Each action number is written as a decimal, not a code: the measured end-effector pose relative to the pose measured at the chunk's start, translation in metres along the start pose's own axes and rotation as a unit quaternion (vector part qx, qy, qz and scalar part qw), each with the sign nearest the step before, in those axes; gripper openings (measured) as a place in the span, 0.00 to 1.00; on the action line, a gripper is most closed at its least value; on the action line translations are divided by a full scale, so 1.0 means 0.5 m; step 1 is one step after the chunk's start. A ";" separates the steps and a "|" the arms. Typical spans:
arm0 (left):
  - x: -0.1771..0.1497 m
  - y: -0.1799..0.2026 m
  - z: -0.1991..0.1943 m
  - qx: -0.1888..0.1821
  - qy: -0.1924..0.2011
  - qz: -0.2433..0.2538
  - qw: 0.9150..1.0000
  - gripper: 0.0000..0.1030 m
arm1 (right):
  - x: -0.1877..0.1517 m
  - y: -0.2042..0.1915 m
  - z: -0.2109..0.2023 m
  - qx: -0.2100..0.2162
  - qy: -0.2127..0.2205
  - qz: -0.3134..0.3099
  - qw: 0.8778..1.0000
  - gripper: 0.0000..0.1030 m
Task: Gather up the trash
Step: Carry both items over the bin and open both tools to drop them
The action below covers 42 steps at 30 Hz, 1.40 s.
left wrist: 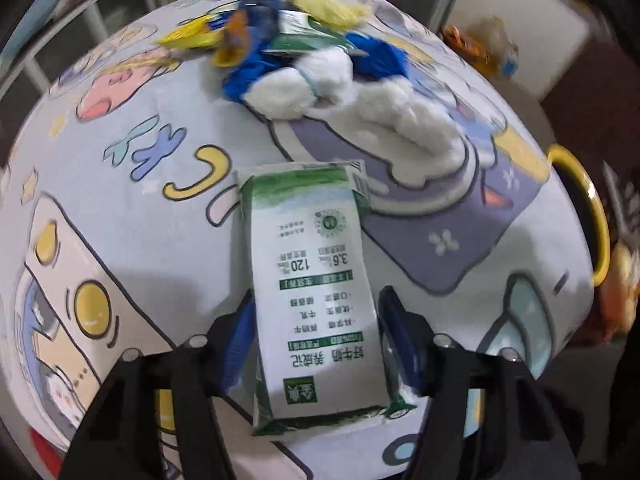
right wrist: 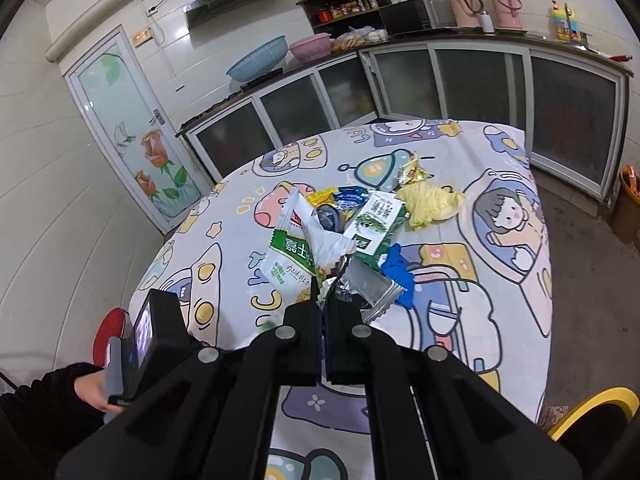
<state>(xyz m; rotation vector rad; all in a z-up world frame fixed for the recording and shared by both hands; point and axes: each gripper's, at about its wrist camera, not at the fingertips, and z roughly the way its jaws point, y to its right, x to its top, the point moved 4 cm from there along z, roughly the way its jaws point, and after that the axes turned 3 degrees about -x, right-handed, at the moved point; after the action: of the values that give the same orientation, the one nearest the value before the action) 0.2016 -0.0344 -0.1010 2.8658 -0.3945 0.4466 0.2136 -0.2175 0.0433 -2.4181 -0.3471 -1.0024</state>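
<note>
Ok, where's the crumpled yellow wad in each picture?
Left wrist view: the yellow wad is near the top edge, about the middle, and blurred.
Right wrist view: it is a bit right of the middle, just above half height.
Shared landmark: the purple patch with a white flower, at the right of the left view and low in the middle of the right view.
</note>
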 end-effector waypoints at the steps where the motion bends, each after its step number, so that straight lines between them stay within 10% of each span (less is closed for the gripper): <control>1: 0.001 -0.007 -0.015 -0.010 0.009 -0.011 1.000 0.52 | -0.003 0.003 -0.005 0.000 0.001 0.001 1.000 0.02; 17: 0.082 0.124 -0.165 -0.077 0.118 0.031 0.989 0.52 | -0.102 0.149 -0.175 -0.058 0.059 0.067 0.994 0.02; 32: 0.183 0.549 -0.026 -0.217 0.079 0.159 0.960 0.53 | -0.340 0.414 -0.432 -0.295 0.094 0.206 0.928 0.02; 42: 0.181 0.712 0.085 -0.239 0.038 0.194 0.951 0.53 | -0.450 0.511 -0.402 -0.303 0.050 0.271 0.912 0.02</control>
<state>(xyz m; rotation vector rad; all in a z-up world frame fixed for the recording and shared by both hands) 0.1918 -0.4007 -0.0515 2.2928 -0.9204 0.4481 0.0428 -0.5503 -0.0844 -2.7205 0.7482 -1.0626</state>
